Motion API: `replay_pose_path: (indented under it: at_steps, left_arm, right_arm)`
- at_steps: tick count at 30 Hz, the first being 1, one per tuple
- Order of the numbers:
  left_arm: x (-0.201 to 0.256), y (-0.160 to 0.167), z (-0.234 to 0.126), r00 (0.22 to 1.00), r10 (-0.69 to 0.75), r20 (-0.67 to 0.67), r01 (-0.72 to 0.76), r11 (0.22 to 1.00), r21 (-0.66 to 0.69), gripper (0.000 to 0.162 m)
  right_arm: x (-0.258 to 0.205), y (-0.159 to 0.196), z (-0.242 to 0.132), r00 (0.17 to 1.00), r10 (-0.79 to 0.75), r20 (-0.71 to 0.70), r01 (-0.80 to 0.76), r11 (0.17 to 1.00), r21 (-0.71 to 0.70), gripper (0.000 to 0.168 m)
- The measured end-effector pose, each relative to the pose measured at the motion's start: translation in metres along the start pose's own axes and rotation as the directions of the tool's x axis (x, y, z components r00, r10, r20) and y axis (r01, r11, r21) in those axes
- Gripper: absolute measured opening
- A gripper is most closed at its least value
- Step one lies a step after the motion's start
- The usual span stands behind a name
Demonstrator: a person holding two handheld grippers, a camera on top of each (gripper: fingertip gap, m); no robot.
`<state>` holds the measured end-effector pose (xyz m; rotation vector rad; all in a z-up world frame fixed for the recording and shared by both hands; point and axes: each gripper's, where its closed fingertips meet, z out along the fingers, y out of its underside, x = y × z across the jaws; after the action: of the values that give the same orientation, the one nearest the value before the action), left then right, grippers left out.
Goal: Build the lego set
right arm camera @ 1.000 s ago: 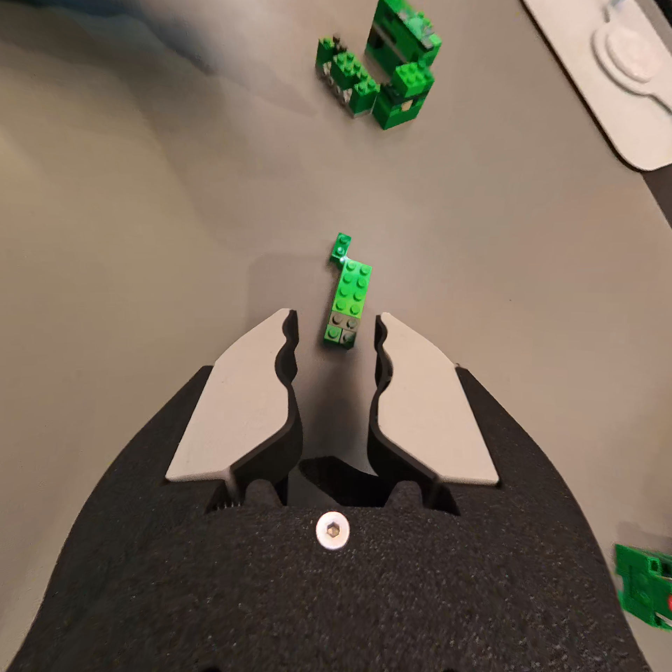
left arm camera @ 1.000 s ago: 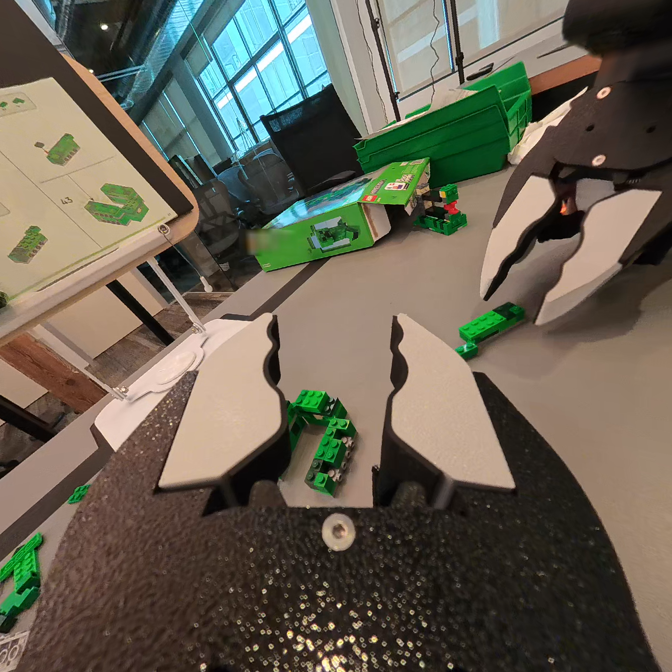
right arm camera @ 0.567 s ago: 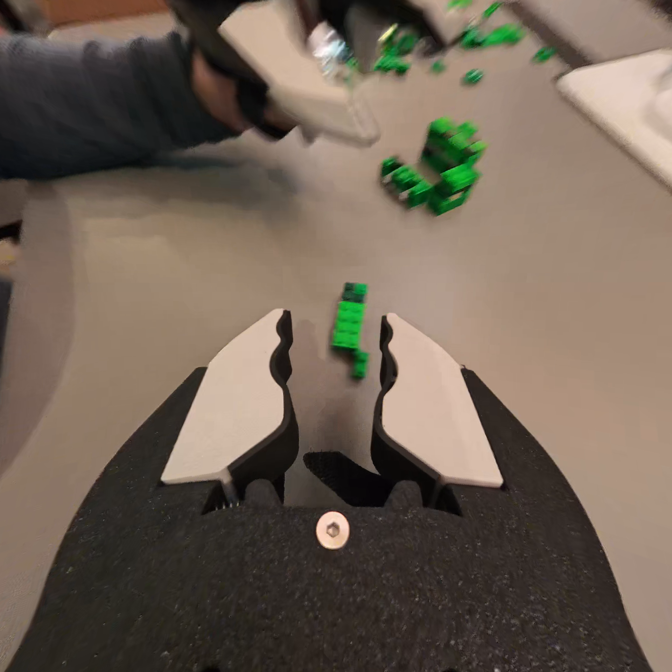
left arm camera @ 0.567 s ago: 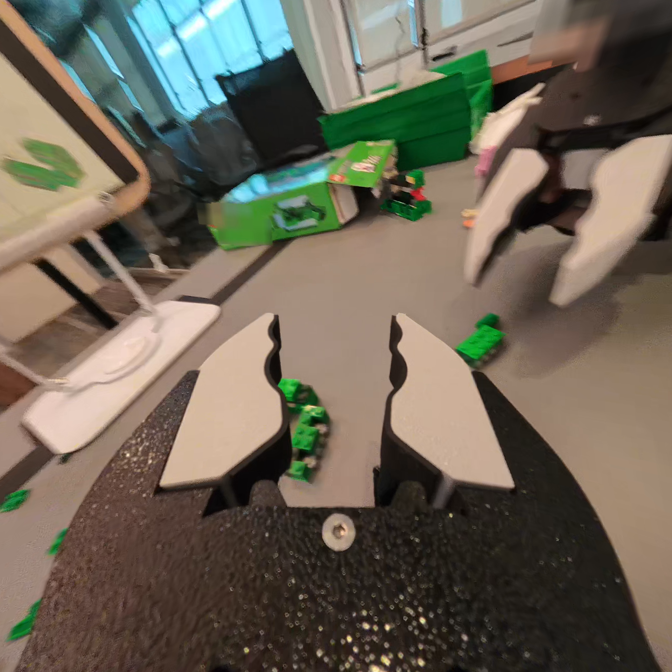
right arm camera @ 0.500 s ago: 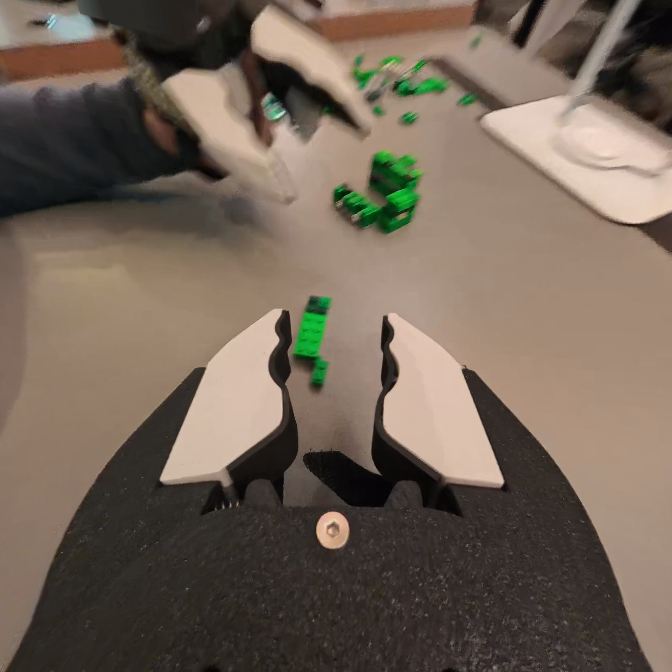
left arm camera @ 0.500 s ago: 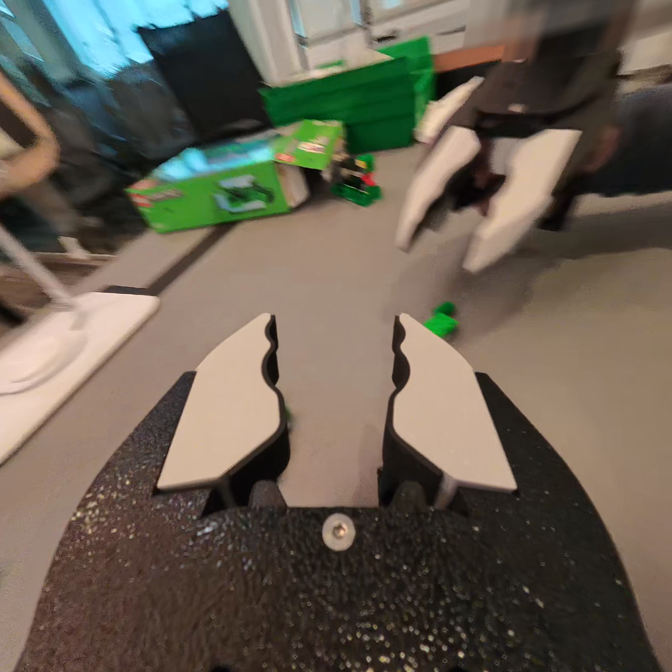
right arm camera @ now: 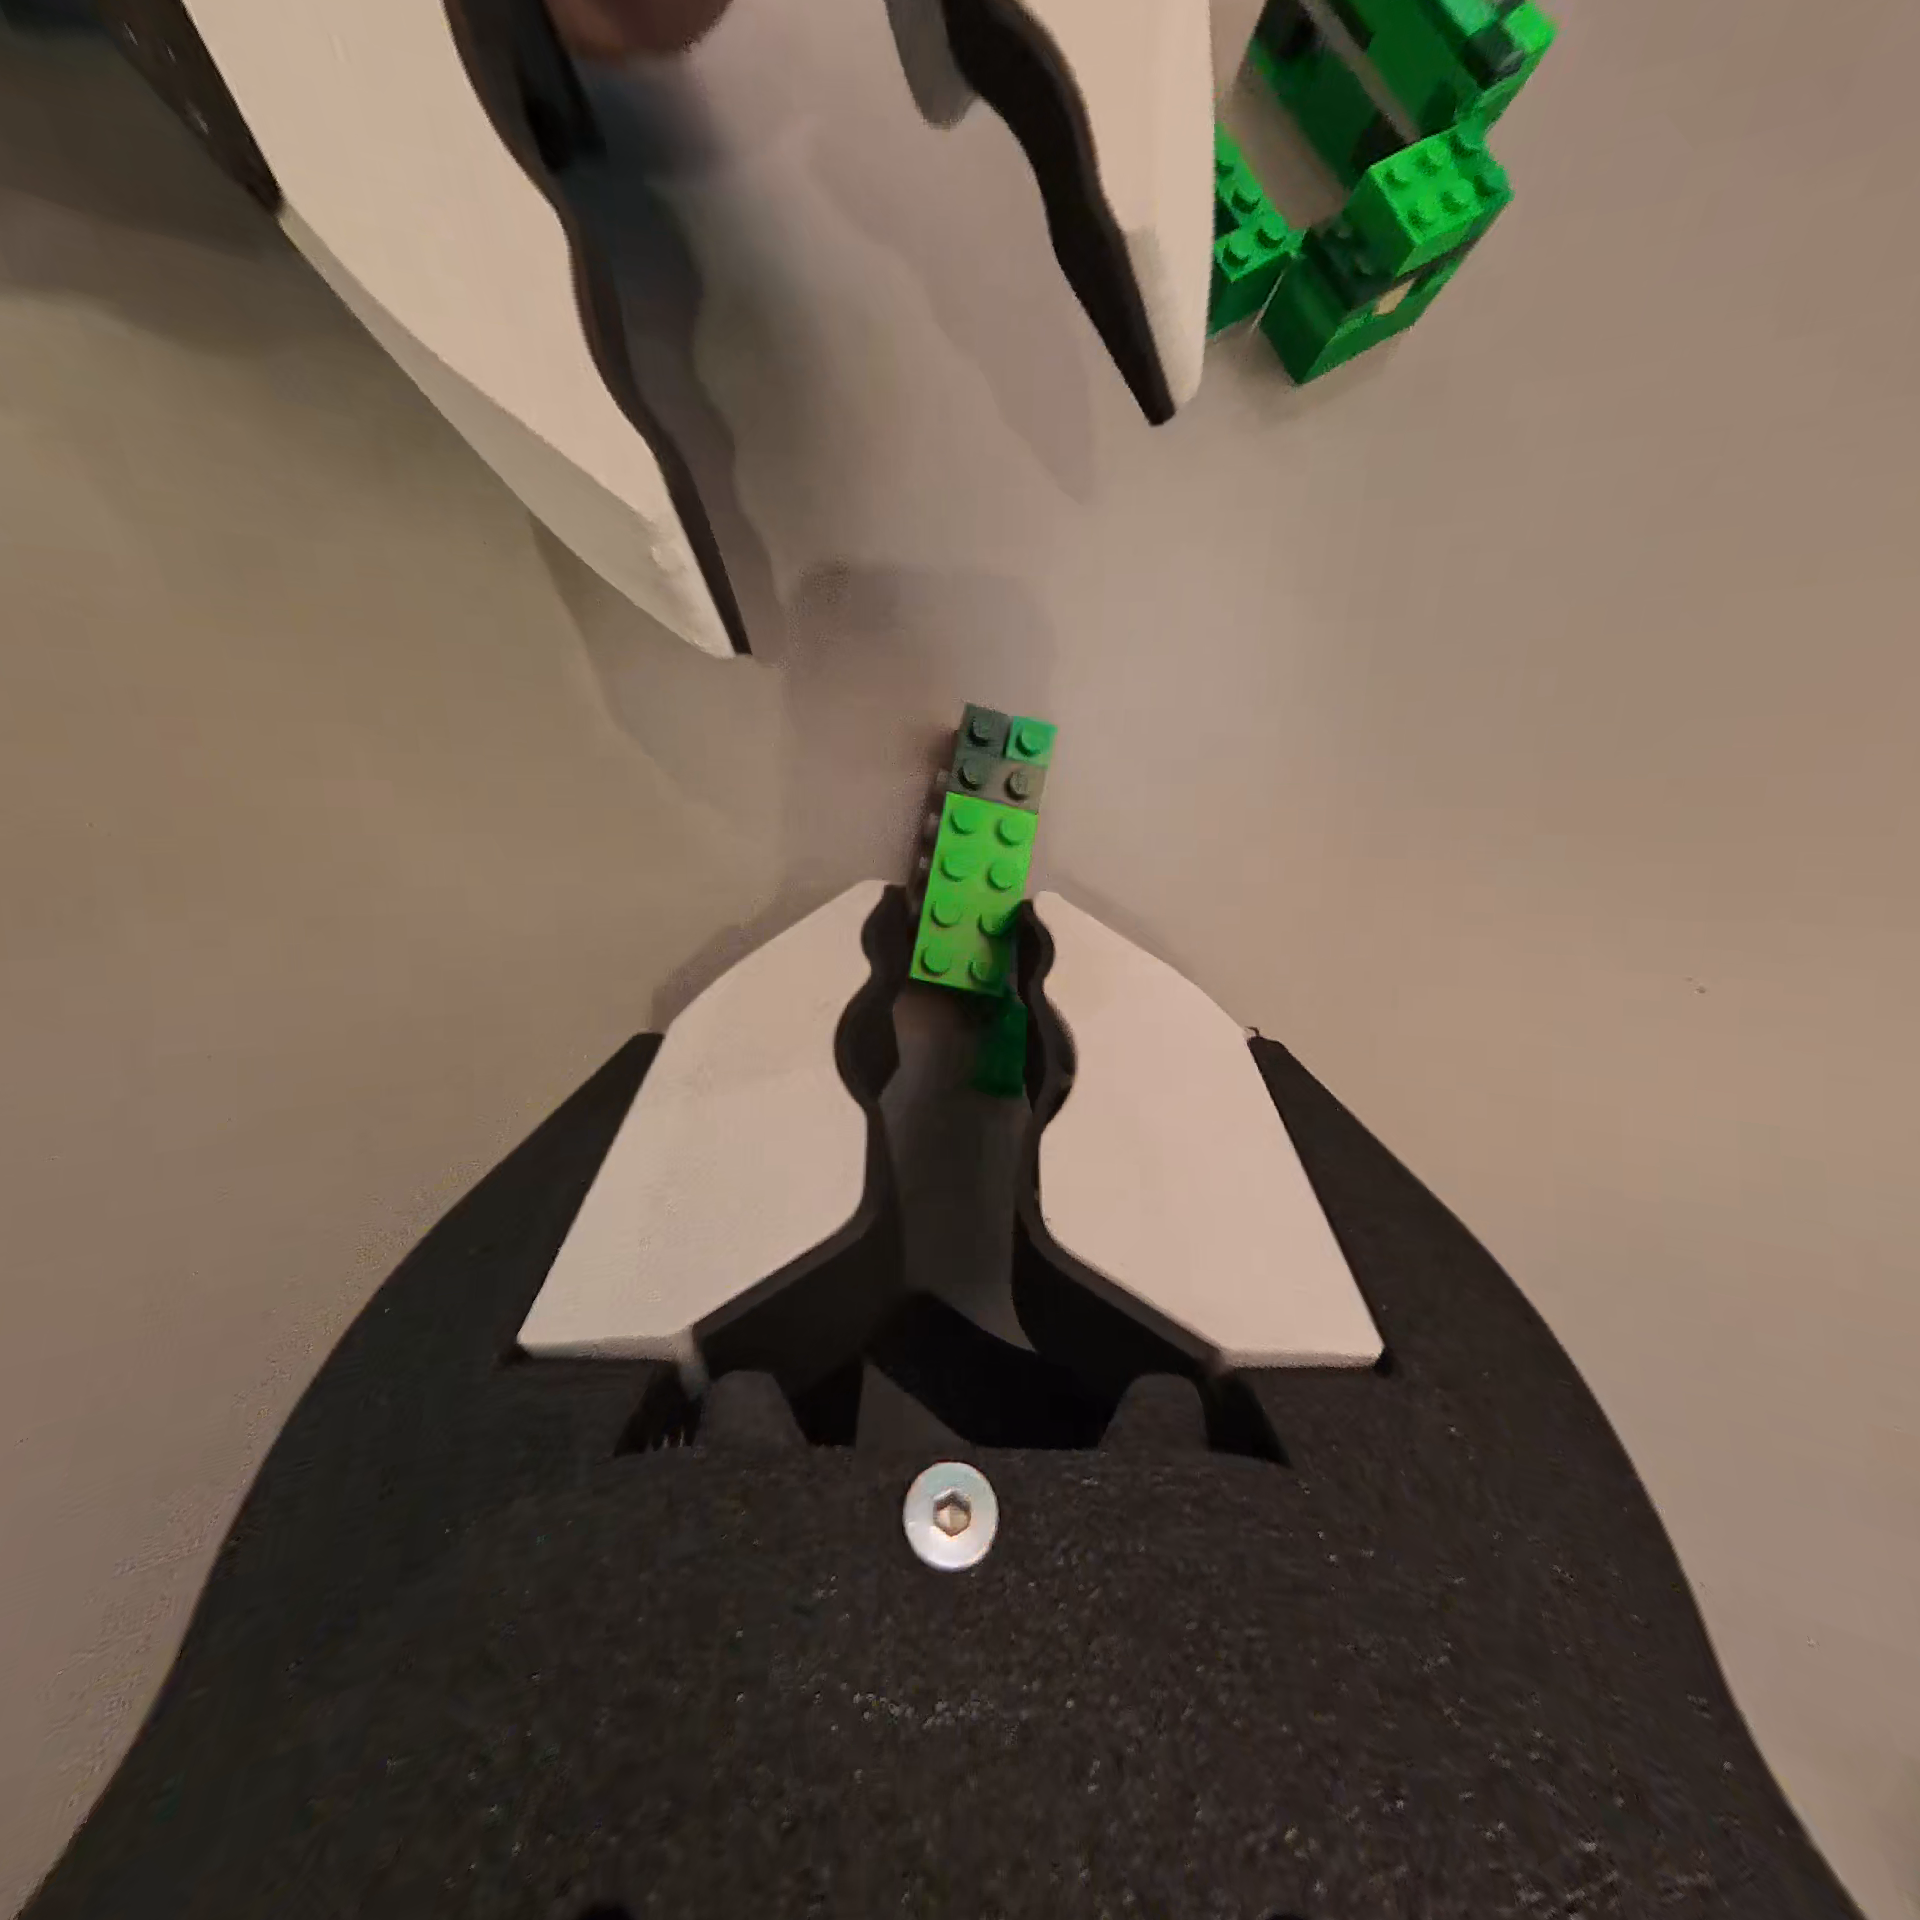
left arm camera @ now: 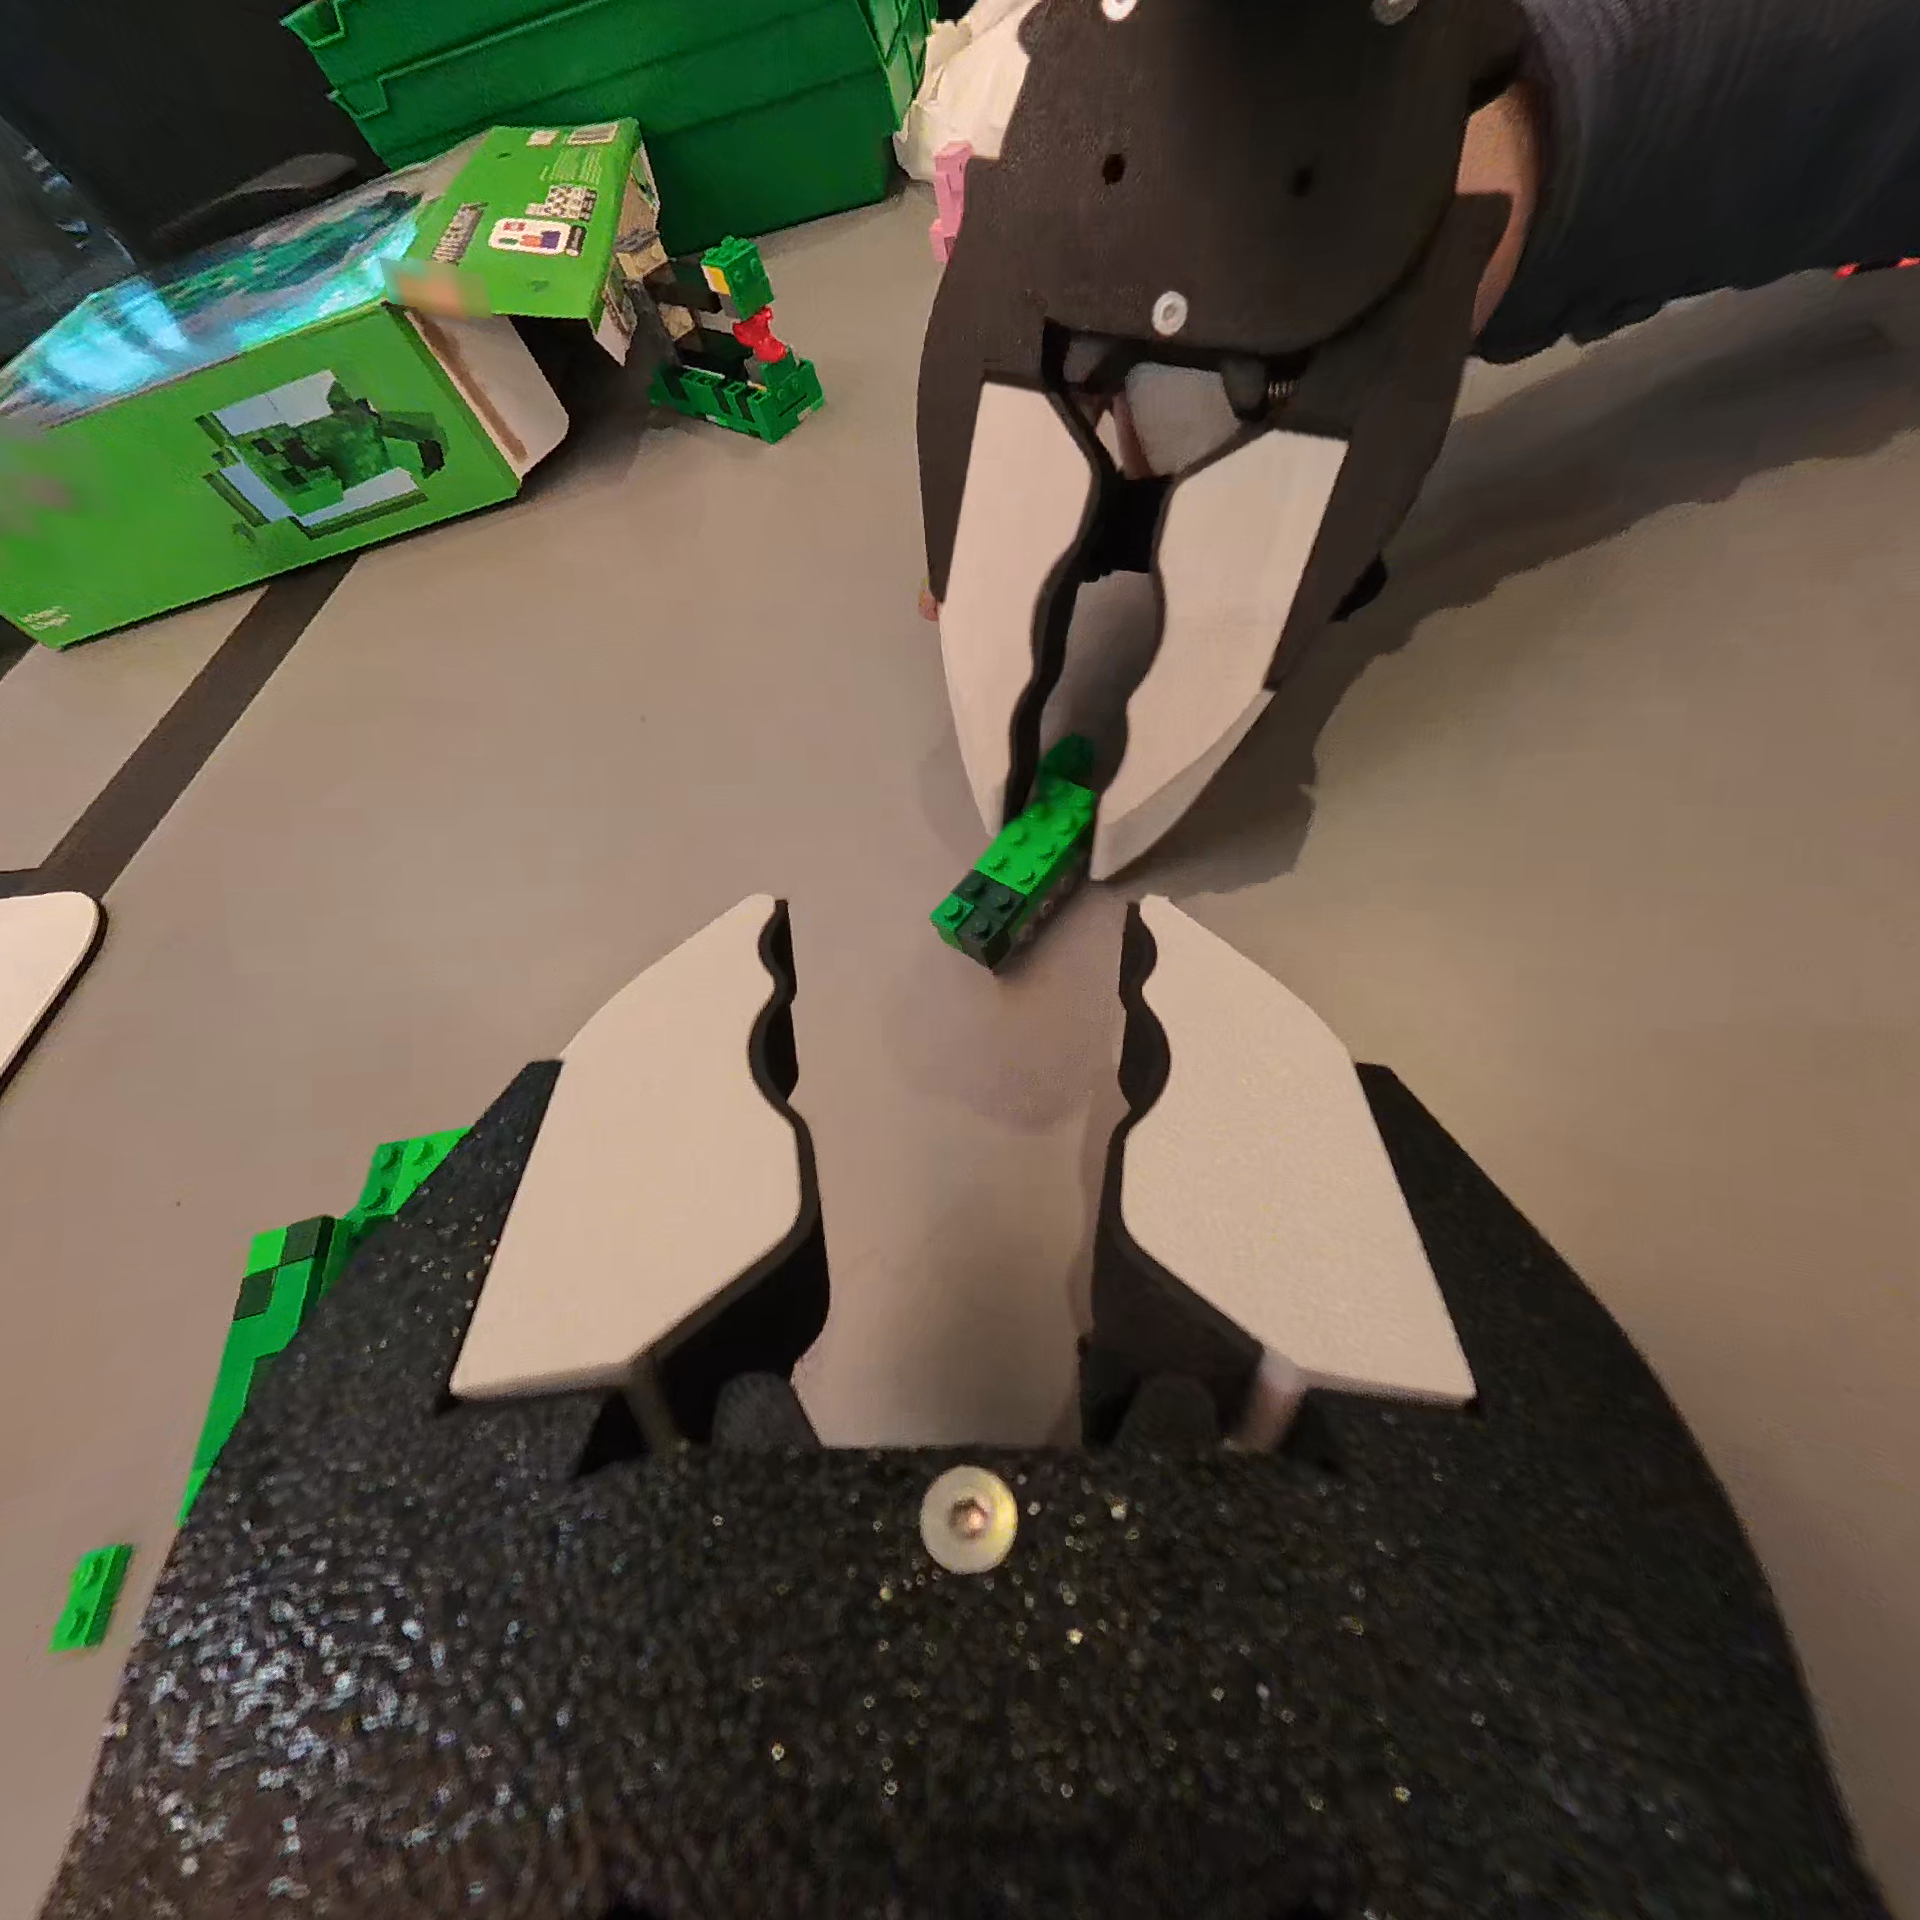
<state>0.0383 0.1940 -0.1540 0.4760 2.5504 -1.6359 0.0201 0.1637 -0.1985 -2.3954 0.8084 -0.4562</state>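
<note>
A narrow green brick strip (right arm camera: 982,873) with dark green bricks at its far end lies on the grey table. My right gripper (right arm camera: 961,904) is shut on the strip's near end. In the left wrist view the right gripper (left arm camera: 1049,847) comes down from above onto the strip (left arm camera: 1023,862). My left gripper (left arm camera: 956,914) is open and empty, with its tips just short of the strip's dark end. It shows at the top of the right wrist view (right arm camera: 940,530). A larger green brick assembly (right arm camera: 1371,208) lies beside it, partly hidden under the left gripper's body (left arm camera: 301,1278).
A green set box (left arm camera: 260,447) lies on its side at the back left. A small built model (left arm camera: 743,353) stands beside it, with green bins (left arm camera: 644,83) behind. A white stand base (left arm camera: 31,966) is at the left edge. A small green plate (left arm camera: 94,1595) lies at the lower left. There is about 6 centimetres between the tips of the two grippers. Between my left fingertips and the small green plate (left arm camera: 94,1595) there is roughly 20 centimetres.
My right gripper has come down and closed on the strip's end. My left gripper has swung away from the larger assembly and now faces the strip, still open.
</note>
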Motion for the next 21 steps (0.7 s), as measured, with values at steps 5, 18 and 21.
replay_pose_path:
  at_steps: [5,18,21]
  left_arm:
    - [-0.003,0.001,0.002,0.993,-0.116,-0.023,0.116,0.993,0.013,0.057]
    - [-0.010,-0.062,-0.033,0.954,-0.266,-0.138,0.299,0.879,0.372,0.032]
    - [-0.002,-0.070,-0.031,0.972,-0.204,-0.112,0.232,0.900,0.370,0.016]
  right_arm:
    - [0.014,-0.023,-0.014,0.945,-0.265,-0.192,0.287,0.953,0.095,0.018]
    - [0.012,-0.077,-0.080,0.114,-0.718,-0.686,0.872,0.403,-0.276,0.018]
    - [0.009,-0.080,-0.082,0.069,-0.717,-0.694,0.879,0.372,-0.297,0.018]
